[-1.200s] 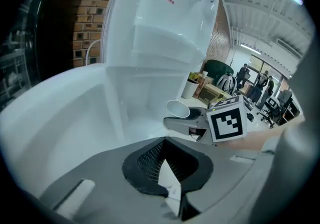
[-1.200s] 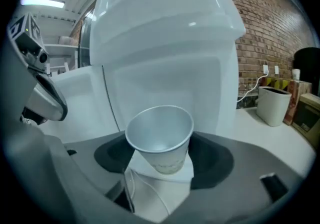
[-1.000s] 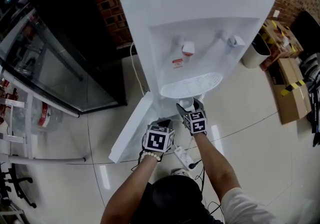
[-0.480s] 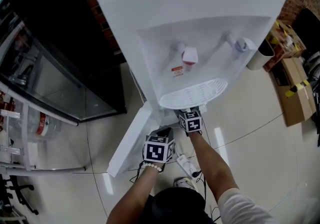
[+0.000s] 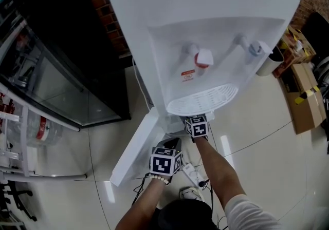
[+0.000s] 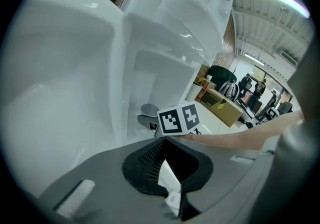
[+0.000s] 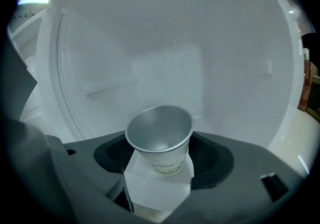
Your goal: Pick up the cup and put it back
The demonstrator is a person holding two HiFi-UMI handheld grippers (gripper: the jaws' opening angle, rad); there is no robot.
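A paper cup (image 7: 161, 138) with a silvery inside stands upright between the jaws of my right gripper (image 7: 159, 178), which is shut on its lower part. Around it are the white walls of the water dispenser's lower compartment (image 7: 170, 63). In the head view the right gripper's marker cube (image 5: 196, 127) sits just under the drip tray (image 5: 203, 99), and the cup is hidden there. The left gripper view shows the cup (image 6: 148, 111) beside that cube (image 6: 178, 119), at the compartment's mouth. My left gripper (image 5: 165, 161) hangs nearer me, beside the open door (image 5: 134, 144), shut and empty (image 6: 170, 188).
The white dispenser (image 5: 205, 23) fills the middle, with a red tap (image 5: 203, 58) and a blue tap (image 5: 254, 48). A power strip (image 5: 193, 170) lies on the floor by my feet. A black glass-fronted cabinet (image 5: 51, 70) stands left; a bin (image 5: 267, 62) and cardboard boxes (image 5: 306, 106) right.
My right gripper has sunk and gone forward under the drip tray, carrying the cup out of the head view. The left gripper has hardly moved.
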